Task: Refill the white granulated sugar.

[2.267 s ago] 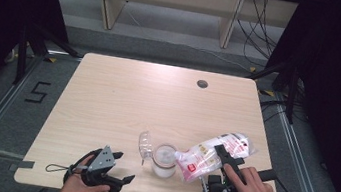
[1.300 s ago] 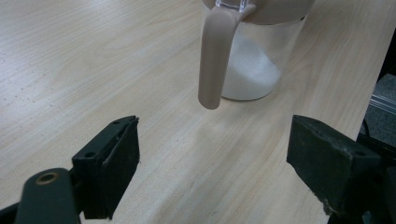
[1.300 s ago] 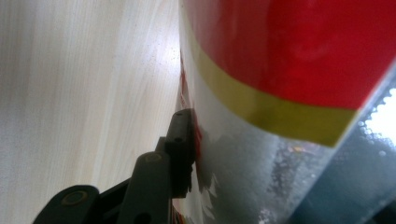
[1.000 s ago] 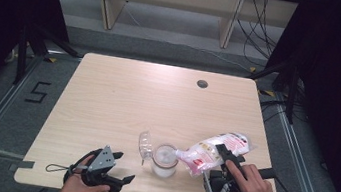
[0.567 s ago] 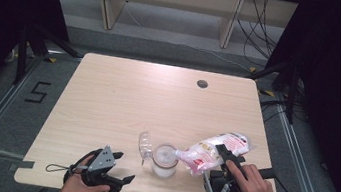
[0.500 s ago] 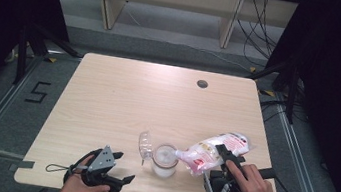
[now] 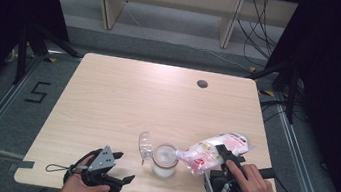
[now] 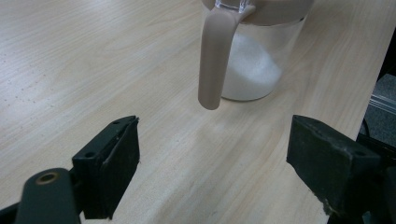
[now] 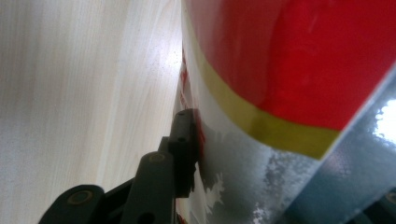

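Between right gripper point(image 7: 219, 169) jaws: bag point(image 7: 211, 152), tilted over jar point(image 7: 165, 160).

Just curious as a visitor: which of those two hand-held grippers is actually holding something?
The right gripper: its fingers clamp the red-and-white bag tilted over the jar. The left gripper sits open and empty.

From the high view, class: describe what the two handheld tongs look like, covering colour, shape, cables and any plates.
The left tongs are black with two blocky jaws, a grey three-cornered plate on top and a thin black cable looping off at the table edge. The right tongs are black too, with a black handle, a pale block beneath, and a black cable trailing back across the hand. No sleeves show on either forearm.
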`<action>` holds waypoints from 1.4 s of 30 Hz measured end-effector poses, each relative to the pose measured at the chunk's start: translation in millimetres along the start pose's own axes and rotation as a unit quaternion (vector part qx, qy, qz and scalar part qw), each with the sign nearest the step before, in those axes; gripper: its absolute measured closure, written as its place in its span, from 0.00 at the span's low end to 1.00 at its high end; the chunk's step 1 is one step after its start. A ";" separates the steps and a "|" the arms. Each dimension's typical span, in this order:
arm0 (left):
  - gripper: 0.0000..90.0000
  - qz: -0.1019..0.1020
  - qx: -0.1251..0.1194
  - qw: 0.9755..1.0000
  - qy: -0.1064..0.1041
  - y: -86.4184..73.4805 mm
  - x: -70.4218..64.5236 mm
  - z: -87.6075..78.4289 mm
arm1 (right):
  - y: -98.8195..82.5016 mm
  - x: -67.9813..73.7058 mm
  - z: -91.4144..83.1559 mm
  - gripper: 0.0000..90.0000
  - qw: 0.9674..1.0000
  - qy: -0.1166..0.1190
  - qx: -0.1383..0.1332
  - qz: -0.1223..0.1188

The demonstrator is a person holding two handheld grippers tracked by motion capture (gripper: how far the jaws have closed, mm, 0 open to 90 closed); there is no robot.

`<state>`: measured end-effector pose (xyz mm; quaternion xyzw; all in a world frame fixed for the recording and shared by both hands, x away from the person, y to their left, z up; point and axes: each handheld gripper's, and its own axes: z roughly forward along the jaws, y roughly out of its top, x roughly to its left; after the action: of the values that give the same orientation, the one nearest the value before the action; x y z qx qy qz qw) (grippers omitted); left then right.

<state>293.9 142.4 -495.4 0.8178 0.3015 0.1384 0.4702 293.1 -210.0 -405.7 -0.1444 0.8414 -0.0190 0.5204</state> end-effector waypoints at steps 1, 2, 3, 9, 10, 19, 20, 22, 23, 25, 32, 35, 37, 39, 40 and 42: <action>0.19 0.000 0.000 1.000 0.000 0.0 0.0 0.0 | 0.1 0.0 -0.1 0.75 1.000 -0.001 0.000 0.000; 0.19 0.000 0.000 1.000 0.000 0.0 0.0 0.0 | 0.0 -1.1 1.0 0.75 1.000 -0.003 -0.008 -0.005; 0.19 0.001 0.000 1.000 0.000 0.1 0.1 -0.1 | 0.1 -1.0 0.8 0.76 1.000 -0.002 -0.007 -0.006; 0.19 0.000 -0.001 1.000 0.000 0.1 0.1 0.0 | -0.1 2.1 -0.4 0.76 1.000 0.002 -0.002 0.016; 0.19 0.000 -0.001 1.000 0.000 0.1 0.1 0.0 | -0.2 1.8 -0.4 0.76 1.000 0.002 -0.002 0.014; 0.19 0.000 -0.001 1.000 0.003 0.3 0.0 -0.5 | -2.4 -1.2 -1.0 0.76 1.000 0.006 -0.009 0.006; 0.19 0.000 0.000 1.000 0.002 0.3 0.0 -0.5 | -3.8 1.2 -1.7 0.76 1.000 0.005 -0.007 0.029; 0.19 0.000 -0.001 1.000 -0.001 0.1 0.4 -0.1 | -3.7 -2.1 -1.5 0.77 1.000 0.003 -0.014 0.004; 0.19 0.000 -0.001 1.000 0.000 0.1 0.3 -0.1 | -4.3 1.4 -1.2 0.77 1.000 0.007 -0.011 0.028; 0.19 0.001 0.000 1.000 0.002 0.3 0.1 -0.6 | -4.6 -1.8 -1.2 0.77 1.000 0.006 -0.015 0.013; 0.19 0.003 0.004 1.000 0.005 0.8 0.7 -1.4 | -11.2 2.1 1.0 0.77 0.998 0.017 -0.033 0.055; 0.19 -0.001 0.001 1.000 0.001 0.5 0.4 -1.0 | -12.2 -1.1 2.3 0.78 0.998 0.012 -0.046 0.034; 0.19 -0.001 0.001 1.000 0.002 0.7 0.5 -1.5 | -13.5 1.0 3.4 0.78 0.996 0.009 -0.065 0.065; 0.19 -0.001 0.001 1.000 0.004 0.7 0.5 -1.7 | -16.0 0.4 2.4 0.78 0.995 0.009 -0.072 0.070; 0.19 -0.001 0.001 1.000 0.002 0.7 0.8 -1.5 | -17.4 3.9 2.5 0.78 0.992 0.013 -0.078 0.102; 0.19 -0.001 0.002 1.000 0.000 0.8 0.8 -1.4 | -19.8 1.0 1.6 0.79 0.992 0.011 -0.087 0.093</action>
<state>294.2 143.6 -494.1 0.8186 0.3028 0.1368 0.4685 298.6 -229.0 -403.8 -0.1100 0.8555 0.1005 0.4959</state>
